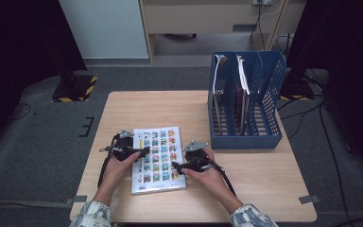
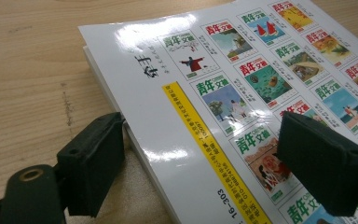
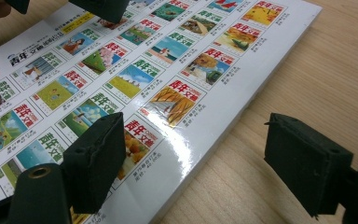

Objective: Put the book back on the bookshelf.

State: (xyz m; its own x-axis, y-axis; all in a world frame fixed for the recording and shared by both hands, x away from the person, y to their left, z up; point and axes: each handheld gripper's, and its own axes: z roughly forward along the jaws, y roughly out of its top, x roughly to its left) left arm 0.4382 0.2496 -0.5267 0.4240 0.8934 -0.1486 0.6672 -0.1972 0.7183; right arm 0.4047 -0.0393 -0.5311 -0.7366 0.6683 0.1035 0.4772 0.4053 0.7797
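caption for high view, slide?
Both tools open at opposite edges of a book on the table, file rack behind.

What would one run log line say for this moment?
left gripper: open, astride book left edge | right gripper: open, astride right edge | book: flat on table | rack: behind

Left hand-held gripper [image 1: 144, 152] and right hand-held gripper [image 1: 177, 166], jaws apart.

Plaid sleeves [image 1: 94, 213], blk grippers, grey plates, blk cables
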